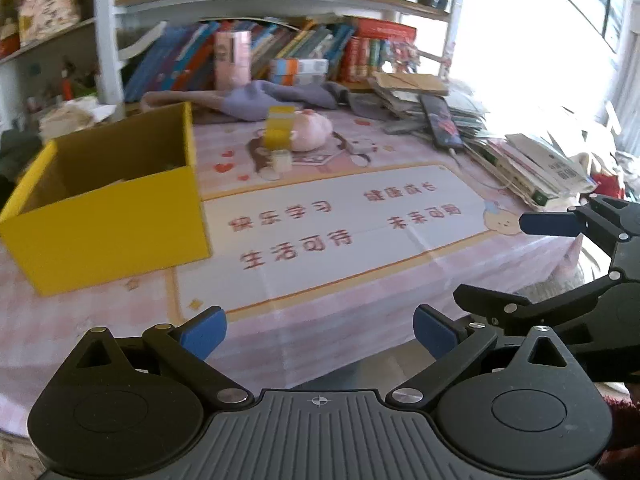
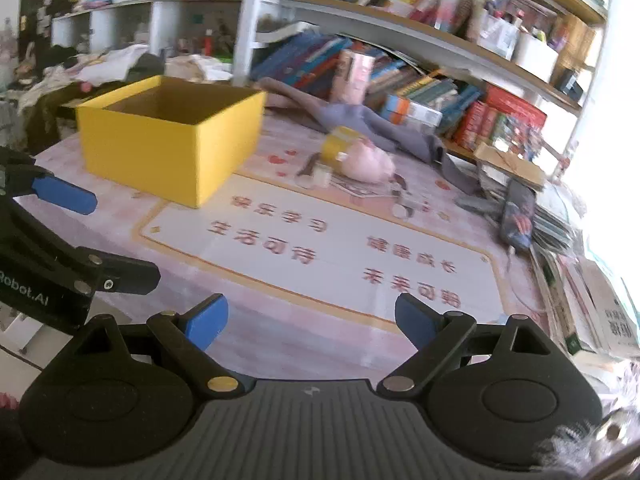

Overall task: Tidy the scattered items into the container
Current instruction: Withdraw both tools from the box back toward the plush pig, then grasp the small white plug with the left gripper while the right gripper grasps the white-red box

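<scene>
Crowded bookshelves run along the back of a desk covered with a pink checked tablecloth, whose middle carries a white panel of red Chinese characters. Both grippers hang above the near edge of the cloth, apart from every object.

On the left side of the desk stands the yellow cardboard box, open at the top; the left wrist view shows something pale low inside it, too unclear to name. In the right wrist view the same box sits at the far left with its brown inner walls showing.

Beyond the white panel, near the middle of the desk, lie the loose items: a yellow tape roll standing on edge, touching a pink plush toy on its right, and a small white cylinder just in front of the roll. The right wrist view shows the tape roll, the plush toy and another small white ring-like piece farther right, too blurred to identify. A grey cloth is crumpled behind them.

A dark pencil case rests on a stack of papers and books at the right.

The left gripper has its blue-padded fingers spread wide with nothing between them. The right gripper is likewise spread and empty.
</scene>
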Demonstrator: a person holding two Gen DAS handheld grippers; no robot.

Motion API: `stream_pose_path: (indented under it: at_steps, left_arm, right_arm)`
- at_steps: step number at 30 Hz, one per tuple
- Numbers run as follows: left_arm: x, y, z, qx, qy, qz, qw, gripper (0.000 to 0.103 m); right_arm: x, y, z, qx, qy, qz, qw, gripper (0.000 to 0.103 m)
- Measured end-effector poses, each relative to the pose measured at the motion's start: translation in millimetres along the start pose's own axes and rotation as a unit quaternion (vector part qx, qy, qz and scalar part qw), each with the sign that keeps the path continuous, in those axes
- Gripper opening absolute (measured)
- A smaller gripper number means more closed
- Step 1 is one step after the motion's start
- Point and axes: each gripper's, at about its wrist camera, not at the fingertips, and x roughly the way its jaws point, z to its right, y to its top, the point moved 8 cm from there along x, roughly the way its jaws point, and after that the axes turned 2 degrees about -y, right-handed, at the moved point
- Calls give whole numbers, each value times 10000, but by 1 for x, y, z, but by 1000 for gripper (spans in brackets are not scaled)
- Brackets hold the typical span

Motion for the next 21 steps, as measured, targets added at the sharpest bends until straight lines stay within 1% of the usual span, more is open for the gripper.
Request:
stream_pose_path:
  at_steps: [4,9,17,21]
  left_arm:
    - [15,10,9,94,-103,-19,9999,101]
    - [36,27,12,102,-156,-34,9998,101]
    - [75,67,13,40,40,3,10000,101]
    - [98,90,10,-64,246,-7,9997,101]
  right_arm:
    - [9,0,19,142,-99,-52,9998,90]
    - [26,5,37,207,-86,-75,9997,90]
    - [69,28,75,264,46,-80,9996,90]
    - [96,42,98,307,112,-62,9994,90]
